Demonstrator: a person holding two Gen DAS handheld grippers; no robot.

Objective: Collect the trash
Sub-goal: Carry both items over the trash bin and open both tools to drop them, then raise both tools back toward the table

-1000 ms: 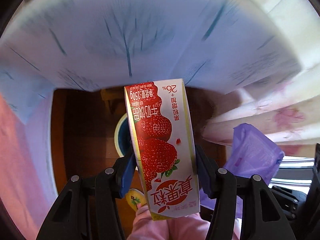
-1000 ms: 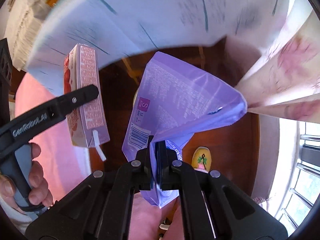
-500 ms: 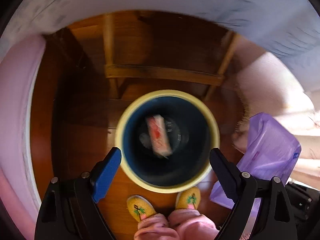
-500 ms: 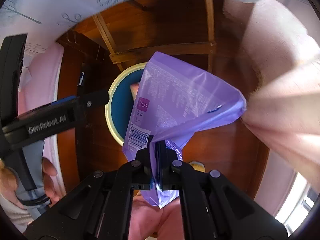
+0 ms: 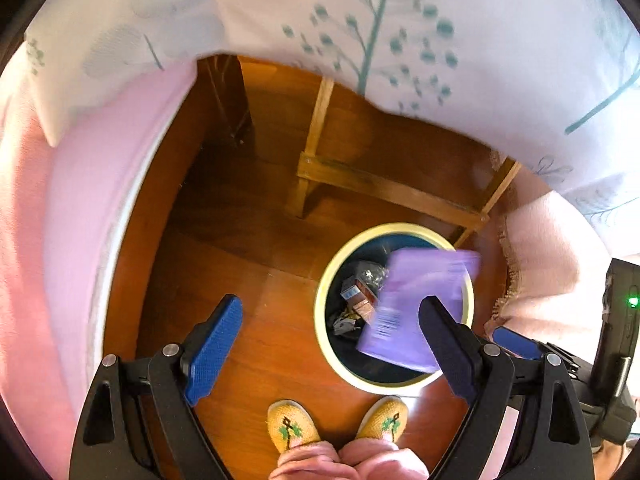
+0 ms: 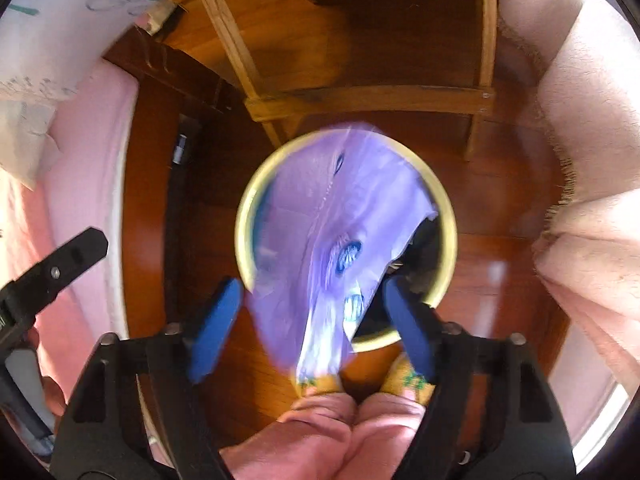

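A round trash bin [image 5: 320, 308] with a pale yellow rim [image 6: 448, 216] stands on the wooden floor. A purple plastic bag [image 6: 320, 216], blurred, falls free over the bin's mouth [image 5: 416, 300]. My right gripper [image 6: 312, 320] hangs right above it; its jaws are opening, and the blue pads stand apart from the bag on both sides. My left gripper [image 5: 332, 344] is open and empty, to the left of the bin. The strawberry drink carton [image 5: 362, 298] lies inside the bin among other scraps.
A wooden table frame [image 5: 384, 188] stands just behind the bin, under a white cloth with a teal plant print [image 5: 400, 32]. Pink bedding [image 5: 80, 200] lies on the left and a pale pink blanket [image 6: 592, 160] on the right. The person's yellow slippers [image 5: 292, 424] are below the bin.
The left gripper let go of the strawberry carton, which dropped into the bin, then shifted left. The right gripper sank toward the bin and released the purple bag.
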